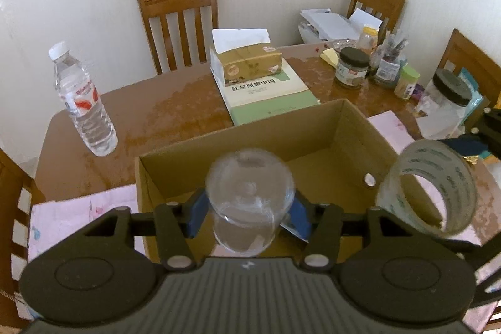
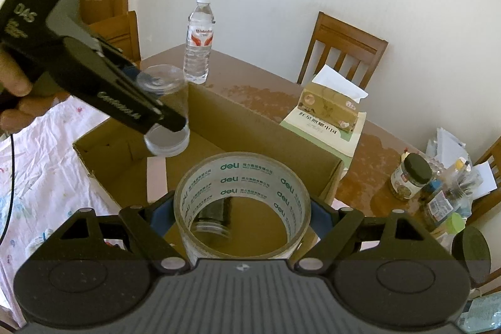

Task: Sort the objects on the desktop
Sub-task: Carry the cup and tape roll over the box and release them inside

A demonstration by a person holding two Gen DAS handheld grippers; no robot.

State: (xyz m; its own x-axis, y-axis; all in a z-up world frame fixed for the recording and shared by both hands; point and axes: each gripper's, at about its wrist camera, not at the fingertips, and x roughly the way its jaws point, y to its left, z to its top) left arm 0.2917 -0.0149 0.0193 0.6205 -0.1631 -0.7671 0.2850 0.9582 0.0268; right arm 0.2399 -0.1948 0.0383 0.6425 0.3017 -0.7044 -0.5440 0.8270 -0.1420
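**Glass and tape roll held over the cardboard box**

Left wrist view: The left gripper (image 1: 249, 213) has a clear drinking glass (image 1: 249, 199) between its blue pads, over the near edge of the open cardboard box (image 1: 353, 127). Whether the pads press on the glass cannot be told. Beyond the box, a tissue box (image 1: 245, 61) rests on a green-and-white book (image 1: 269, 96). A water bottle (image 1: 83, 102) stands to the left of the box on the brown table (image 1: 162, 111). Black-lidded jars (image 1: 352, 68) stand to the right of the book. The roll of clear tape (image 1: 427, 187) hangs at the box's right wall.

Right wrist view: The right gripper (image 2: 242, 216) is closed on the tape roll (image 2: 242, 202), its pads against the roll's two sides, above the box's (image 2: 260, 127) near right part. A small jar (image 2: 213, 219) lies on the box floor, seen through the roll. The left gripper (image 2: 162, 111), held by a hand (image 2: 14, 77), carries the glass (image 2: 166, 111) above the box's far left corner. The bottle (image 2: 198, 39) stands just behind that corner.
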